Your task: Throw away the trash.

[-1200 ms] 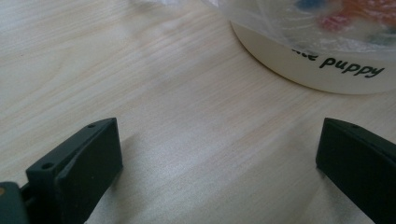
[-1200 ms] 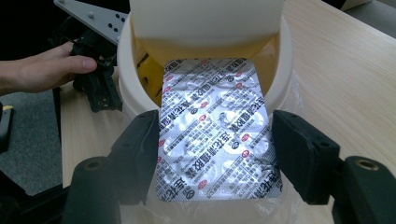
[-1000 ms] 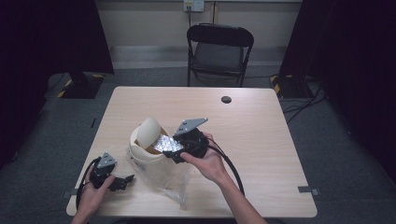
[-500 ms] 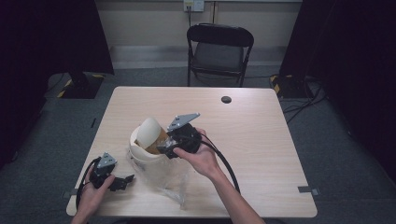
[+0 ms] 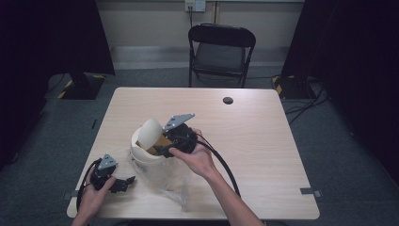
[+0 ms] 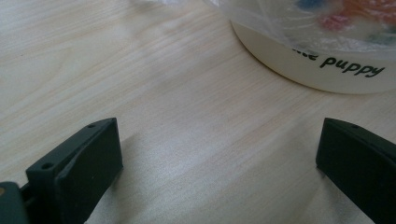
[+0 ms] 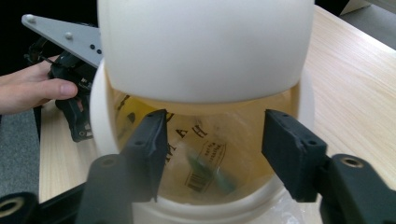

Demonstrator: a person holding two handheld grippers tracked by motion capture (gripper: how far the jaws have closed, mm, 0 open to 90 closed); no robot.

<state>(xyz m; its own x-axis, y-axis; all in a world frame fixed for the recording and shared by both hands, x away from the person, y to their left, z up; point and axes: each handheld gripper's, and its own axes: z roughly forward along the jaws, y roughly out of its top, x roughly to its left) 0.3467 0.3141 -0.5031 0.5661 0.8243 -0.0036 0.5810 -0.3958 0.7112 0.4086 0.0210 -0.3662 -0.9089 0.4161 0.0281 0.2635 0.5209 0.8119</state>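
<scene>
From above, the right tool [image 5: 162, 146] hangs over the tub [image 5: 146, 148] mouth on the bench [image 5: 263, 141], the left tool [image 5: 123, 181] lying beside it; the left tool's view shows jaws wide, empty, tub [image 6: 322, 70] ahead; the right's shows jaws parted, empty, over the tub [image 7: 201, 56] opening.

Light wood desk [image 5: 263, 155] had a small black round thing [image 5: 228, 100] near its far edge. Behind it stood a black folding chair [image 5: 221, 52], with cables [image 5: 306, 101] lying on the grey floor [image 5: 343, 155] off to the right.
</scene>
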